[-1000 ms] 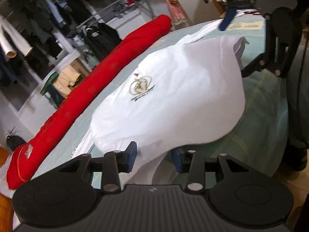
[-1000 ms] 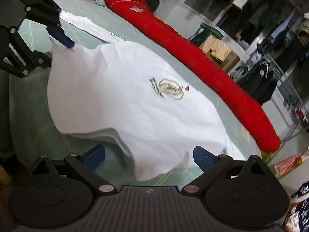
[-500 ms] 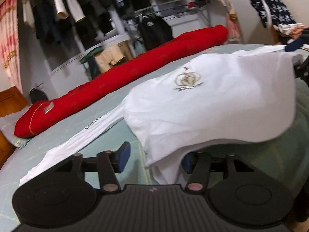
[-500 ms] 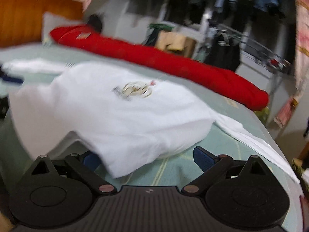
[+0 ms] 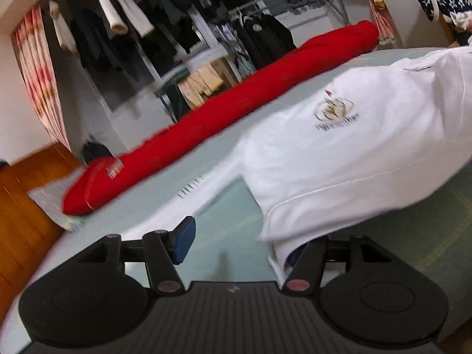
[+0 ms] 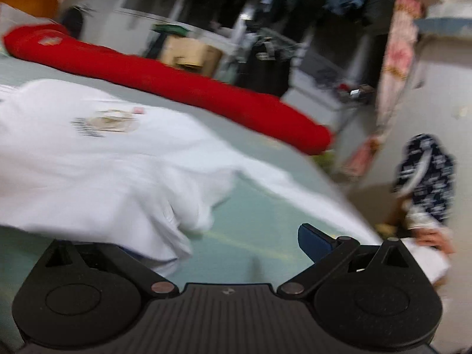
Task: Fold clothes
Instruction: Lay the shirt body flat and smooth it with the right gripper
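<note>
A: Shirt position?

B: White shirt (image 5: 348, 153) lies on the pale green bed surface (image 5: 230, 230), chest emblem facing up. In my left view its near hem edge hangs over my right-hand fingertip; in my right view the cloth drapes over my left-hand fingertip (image 6: 97, 250).

A: Tongs?

B: Left gripper (image 5: 239, 244): blue pads wide apart, one pad (image 5: 184, 243) bare over the sheet, the other under the hem. Nothing pinched. Right gripper (image 6: 206, 244): also spread wide, one blue pad (image 6: 312, 240) clear of cloth, the other hidden beneath the shirt.

A: Room to move?

B: Bare green sheet between my fingers in both views. Long red bolster (image 5: 224, 118) runs along the far edge of the bed, well apart from the shirt body. A white sleeve (image 5: 188, 194) trails out flat toward it on the left; another sleeve (image 6: 309, 197) runs off to the right bed edge. Wooden headboard (image 5: 26, 206) closes off the left end. Clothes rack (image 5: 165, 29) stands beyond the bolster.

A: Any writing?

B: Emblem (image 5: 334, 112) has a dark line of text beneath it, too blurred to read. Small patch (image 5: 113, 168) on the bolster, unreadable. Dark strokes on the left sleeve, also illegible.
</note>
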Tool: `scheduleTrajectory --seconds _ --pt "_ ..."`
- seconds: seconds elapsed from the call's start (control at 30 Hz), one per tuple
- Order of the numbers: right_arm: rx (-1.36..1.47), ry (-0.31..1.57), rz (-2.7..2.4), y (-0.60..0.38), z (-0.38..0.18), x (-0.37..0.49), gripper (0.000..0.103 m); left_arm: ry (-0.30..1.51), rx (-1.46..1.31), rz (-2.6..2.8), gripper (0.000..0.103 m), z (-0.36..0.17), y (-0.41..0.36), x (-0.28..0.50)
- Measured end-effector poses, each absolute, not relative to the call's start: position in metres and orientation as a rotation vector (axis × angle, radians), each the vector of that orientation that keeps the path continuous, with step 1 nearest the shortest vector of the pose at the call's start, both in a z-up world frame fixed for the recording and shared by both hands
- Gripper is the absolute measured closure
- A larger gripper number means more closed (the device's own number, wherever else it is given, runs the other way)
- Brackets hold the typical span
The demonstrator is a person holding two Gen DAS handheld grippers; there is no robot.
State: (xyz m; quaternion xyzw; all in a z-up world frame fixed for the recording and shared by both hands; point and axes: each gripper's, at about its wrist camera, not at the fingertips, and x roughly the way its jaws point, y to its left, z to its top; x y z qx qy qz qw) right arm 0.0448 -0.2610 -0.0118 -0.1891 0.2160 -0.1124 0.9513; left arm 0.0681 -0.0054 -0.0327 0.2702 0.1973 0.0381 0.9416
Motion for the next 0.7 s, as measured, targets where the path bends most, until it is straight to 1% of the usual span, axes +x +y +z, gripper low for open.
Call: scheduleTrajectory --seconds 0.17,0.33,0.53,0.7 --pt "-0.494 0.366 -0.363 -0.287 0.011 0.035 0.000 0.327 0.644 0.061 0.042 -0.004 -0.009 0.058" --pt "-0.312 0.466 -0.201 -0.298 0.010 0.040 0.000 0.310 0.689 -0.047 0.042 0.006 -0.022 0.042" --pt "-0.091 0.578 -0.006 -0.311 0.009 0.046 0.000 0.383 0.716 -0.073 0.042 0.001 -0.021 0.037" --pt "0.128 0.665 0.145 -0.327 0.004 0.054 0.000 0.431 0.619 -0.136 0.042 0.015 -0.008 0.023"
